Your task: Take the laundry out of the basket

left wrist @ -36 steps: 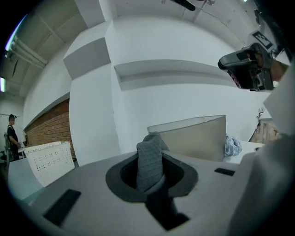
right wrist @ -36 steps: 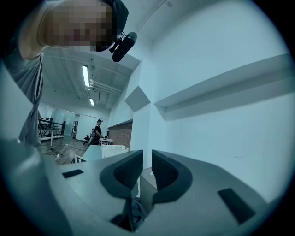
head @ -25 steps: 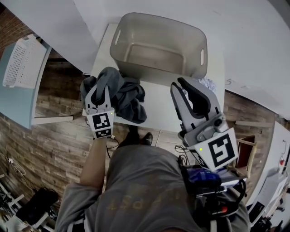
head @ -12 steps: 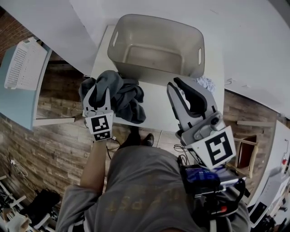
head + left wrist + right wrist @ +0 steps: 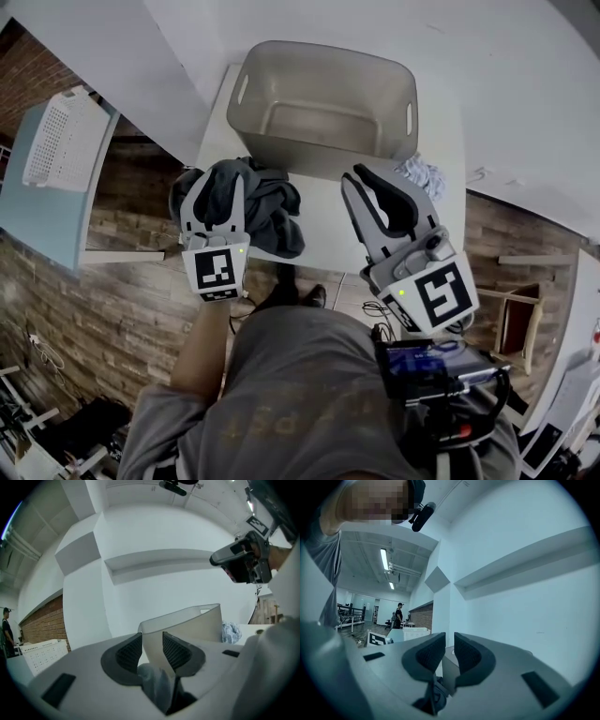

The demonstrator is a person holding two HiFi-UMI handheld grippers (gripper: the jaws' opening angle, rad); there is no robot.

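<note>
Only the head view shows the plank floor (image 5: pixel 122 309), left of the basket (image 5: pixel 323 98). Grey laundry (image 5: pixel 267 202) lies on the white table (image 5: pixel 328 239) just before the basket. The left gripper (image 5: pixel 216 195) is over it, jaws apart, cloth low between them, unpinched. The right gripper (image 5: pixel 364 176) is by the basket's near right corner, jaws narrowly apart and empty. Its view alone shows a ceiling strip light (image 5: pixel 384 558). Shirt (image 5: pixel 281 403) lettering: unreadable.
</note>
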